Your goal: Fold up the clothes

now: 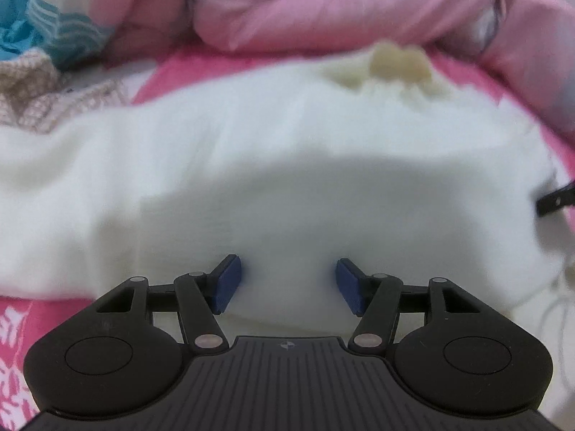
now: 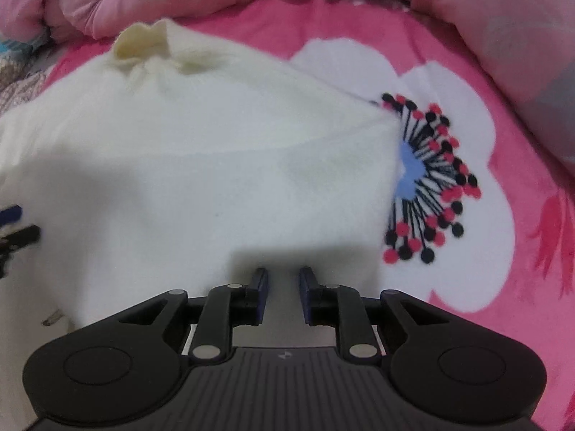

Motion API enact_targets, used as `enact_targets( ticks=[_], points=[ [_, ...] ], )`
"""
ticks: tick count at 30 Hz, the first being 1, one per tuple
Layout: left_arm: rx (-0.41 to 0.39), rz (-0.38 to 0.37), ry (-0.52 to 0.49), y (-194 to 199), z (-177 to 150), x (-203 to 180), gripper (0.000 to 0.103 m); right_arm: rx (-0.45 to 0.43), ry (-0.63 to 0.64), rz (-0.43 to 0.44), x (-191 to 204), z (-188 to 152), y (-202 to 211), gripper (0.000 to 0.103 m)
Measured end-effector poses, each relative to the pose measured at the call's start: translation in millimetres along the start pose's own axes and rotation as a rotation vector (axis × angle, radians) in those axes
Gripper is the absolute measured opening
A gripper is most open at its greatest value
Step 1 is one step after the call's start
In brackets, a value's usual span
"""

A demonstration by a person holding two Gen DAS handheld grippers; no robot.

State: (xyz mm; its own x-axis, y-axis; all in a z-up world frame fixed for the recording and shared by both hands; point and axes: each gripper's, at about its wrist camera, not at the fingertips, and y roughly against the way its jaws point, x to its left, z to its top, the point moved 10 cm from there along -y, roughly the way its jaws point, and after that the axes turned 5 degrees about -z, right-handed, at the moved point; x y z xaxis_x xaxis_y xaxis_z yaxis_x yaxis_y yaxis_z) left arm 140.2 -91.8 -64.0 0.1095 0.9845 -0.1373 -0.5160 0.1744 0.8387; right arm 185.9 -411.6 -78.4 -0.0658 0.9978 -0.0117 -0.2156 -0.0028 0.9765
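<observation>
**A:** Pink bedding fills the background: we work on a pink floral bedsheet (image 2: 503, 54) with a rumpled pink quilt (image 1: 323, 7) bunched along the far side, and a teal patterned cloth (image 1: 39, 25) off to the far left.

**B:** And the thing we fold?

**A:** We see a white garment (image 1: 287, 151) spread flat on the sheet, straight ahead of both tools. Its cream collar (image 2: 143, 41) lies at the far end, so we judge its long axis runs away from us, near edge by our fingertips, neck by the quilt.

**B:** How do our tools stand?

**A:** Our left gripper (image 1: 287, 283) has its blue pads wide apart, with white cloth between and beneath them; they clamp nothing we can see. Our right gripper (image 2: 284, 294) stands with only a narrow gap between its pads, over the garment's near edge; whether a thin layer is pinched in that gap, we cannot tell.

**B:** Which is nearer what?

**A:** Our right one sits nearer the garment's right border, where the cloth meets the big white flower print (image 2: 431, 179). Our left one sits nearer the middle and left. Each tool's tip shows at the other view's edge, so we hold them side by side along the near edge.

**B:** So any fold runs how?

**A:** We judge it would carry the near edge toward the collar, or a side across; blur hides existing creases.
</observation>
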Motion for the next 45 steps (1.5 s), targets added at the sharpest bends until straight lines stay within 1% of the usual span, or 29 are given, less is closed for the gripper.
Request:
enact_targets(
  ticks=[1,2,3,4,6,7,8,10,12,14,16,21,24,26,28,30,33,35,39,42,45],
  points=[
    [-0.014,-0.013,-0.001,6,4,-1,0.059,-0.014,0.008,-0.011,2,3,7,0.021],
    [-0.038,-0.018,-0.016,11,6,-2,0.059,-0.047,0.021,-0.016,4,7,15,0.021],
    [-0.061,-0.003,-0.028,15,9,0,0.060,-0.079,0.028,-0.021,5,11,23,0.022],
    [-0.060,0.018,-0.030,15,10,4,0.061,-0.100,0.018,-0.032,5,15,28,0.026],
    [0.026,0.072,-0.016,0,3,17,0.062,-0.100,-0.032,-0.054,-4,20,16,0.033],
    [0.061,0.080,0.000,-6,-2,23,0.062,-0.080,-0.048,-0.064,-7,20,6,0.033],
    [0.056,0.066,0.019,-3,0,24,0.062,-0.056,-0.055,-0.082,-9,19,-1,0.033],
    [0.046,0.038,0.058,4,4,28,0.062,-0.060,-0.060,-0.118,-3,21,3,0.034],
    [0.042,0.035,0.052,12,4,30,0.062,-0.086,-0.029,-0.127,10,25,14,0.034],
    [0.062,0.028,0.051,18,5,32,0.062,-0.094,-0.016,-0.138,22,26,22,0.034],
    [0.073,0.009,0.062,28,8,36,0.062,-0.101,-0.013,-0.142,35,27,29,0.035],
    [0.072,-0.030,0.092,54,14,52,0.062,-0.130,-0.006,-0.148,71,31,52,0.035],
    [0.086,-0.029,0.136,70,11,74,0.063,-0.147,0.001,-0.148,92,35,63,0.037],
    [0.095,-0.029,0.165,81,9,88,0.066,-0.154,-0.004,-0.139,108,39,68,0.037],
    [0.104,-0.029,0.194,91,7,102,0.066,-0.172,-0.013,-0.105,129,45,75,0.037],
    [0.112,-0.028,0.224,102,5,116,0.066,-0.209,-0.008,-0.042,155,53,84,0.038],
    [0.096,0.022,0.287,121,-5,152,0.066,-0.262,0.026,0.053,201,63,97,0.041],
    [0.063,0.053,0.350,134,-12,178,0.066,-0.293,0.068,0.112,237,68,105,0.041],
    [-0.008,0.114,0.480,157,-29,231,0.066,-0.314,0.181,0.229,320,80,113,0.041],
    [-0.064,0.164,0.548,173,-37,269,0.066,-0.319,0.256,0.306,380,92,116,0.041],
    [-0.144,0.244,0.594,190,-38,316,0.066,-0.322,0.307,0.393,441,105,121,0.041]
  ],
)
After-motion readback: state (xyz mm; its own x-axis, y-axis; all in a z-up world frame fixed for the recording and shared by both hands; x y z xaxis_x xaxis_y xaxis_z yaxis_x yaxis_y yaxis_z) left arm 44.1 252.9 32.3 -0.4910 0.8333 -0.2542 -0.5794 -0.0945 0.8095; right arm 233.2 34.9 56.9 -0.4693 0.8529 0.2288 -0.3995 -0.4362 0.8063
